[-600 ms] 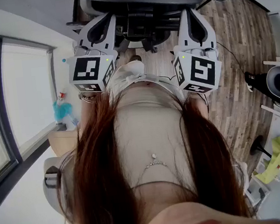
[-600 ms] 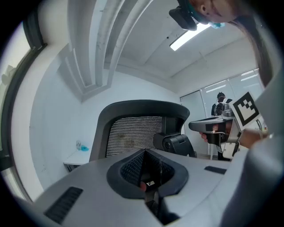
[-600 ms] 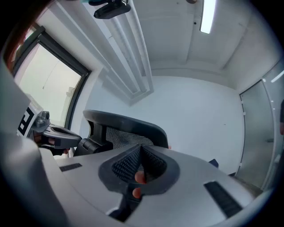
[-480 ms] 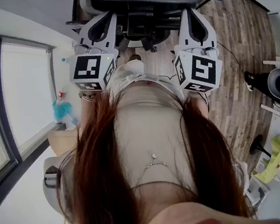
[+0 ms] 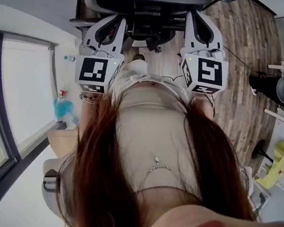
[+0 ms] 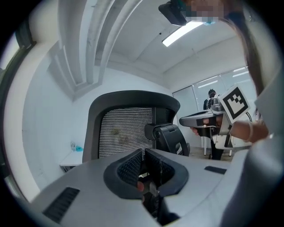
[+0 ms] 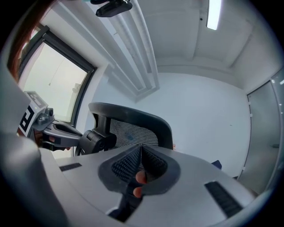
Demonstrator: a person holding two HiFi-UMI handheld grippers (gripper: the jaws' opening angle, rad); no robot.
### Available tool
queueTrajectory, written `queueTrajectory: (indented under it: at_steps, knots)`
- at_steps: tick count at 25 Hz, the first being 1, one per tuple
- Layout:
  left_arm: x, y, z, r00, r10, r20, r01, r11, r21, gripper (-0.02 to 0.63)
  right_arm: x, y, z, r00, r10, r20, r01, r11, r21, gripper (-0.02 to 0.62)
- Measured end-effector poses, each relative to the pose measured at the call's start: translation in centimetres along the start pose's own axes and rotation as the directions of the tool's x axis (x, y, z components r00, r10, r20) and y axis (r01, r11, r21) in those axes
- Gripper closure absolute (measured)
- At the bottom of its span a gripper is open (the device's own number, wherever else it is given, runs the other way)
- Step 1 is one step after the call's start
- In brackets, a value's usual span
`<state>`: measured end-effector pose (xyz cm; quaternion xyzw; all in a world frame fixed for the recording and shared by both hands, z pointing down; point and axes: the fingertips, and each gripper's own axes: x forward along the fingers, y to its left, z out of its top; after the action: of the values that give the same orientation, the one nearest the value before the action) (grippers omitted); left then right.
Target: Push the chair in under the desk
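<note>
Facing the back of the chair (image 5: 149,0) with both grippers held out.
Left gripper (image 5: 107,32) and right gripper (image 5: 199,23): fingers clenched, empty; possibly touching the backrest, hard to tell.

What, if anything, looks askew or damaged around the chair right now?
Nothing stands out. The chair stands upright and its mesh back looks intact. The left gripper and right gripper are both shut and empty, pointed at its back.
</note>
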<state>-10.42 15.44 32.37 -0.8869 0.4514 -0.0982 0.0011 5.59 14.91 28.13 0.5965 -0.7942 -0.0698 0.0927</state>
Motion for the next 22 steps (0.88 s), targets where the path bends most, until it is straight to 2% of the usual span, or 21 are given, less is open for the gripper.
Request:
queueTrajectory:
  at_steps: [5, 8, 11, 15, 19, 22]
  knots:
    - [-0.1, 0.2, -0.6, 1.000, 0.001, 0.002, -0.001, 1.000, 0.005, 0.600, 0.1, 0.6, -0.5, 0.999, 0.040, -0.013, -0.040, 0.999, -0.033, 0.568]
    - [0.1, 0.1, -0.8, 1.000, -0.022, -0.009, 0.022, 0.999, 0.031, 0.552, 0.2, 0.7, -0.9, 0.998, 0.062, -0.025, -0.064, 0.997, -0.045, 0.568]
    - [-0.1, 0.5, -1.1, 1.000, -0.021, -0.016, 0.021, 0.999, 0.035, 0.551, 0.1, 0.8, -1.6, 0.996, 0.071, -0.052, -0.074, 0.996, -0.058, 0.565]
    - [-0.2, 0.9, -2.4, 0.998, -0.018, -0.059, 0.021, 0.999, 0.047, 0.529, 0.0, 0.9, -3.0, 0.989, 0.103, -0.103, -0.110, 0.992, -0.063, 0.505]
    - [-0.3, 1.3, -2.8, 0.998, -0.019, -0.055, 0.022, 0.998, 0.055, 0.502, -0.2, 1.4, -4.2, 0.980, 0.129, -0.151, -0.143, 0.986, -0.086, 0.476]
    - [-0.4, 1.5, -3.6, 0.995, -0.024, -0.096, 0.031, 0.997, 0.073, 0.476, -0.3, 1.8, -5.3, 0.971, 0.148, -0.186, -0.168, 0.981, -0.099, 0.452]
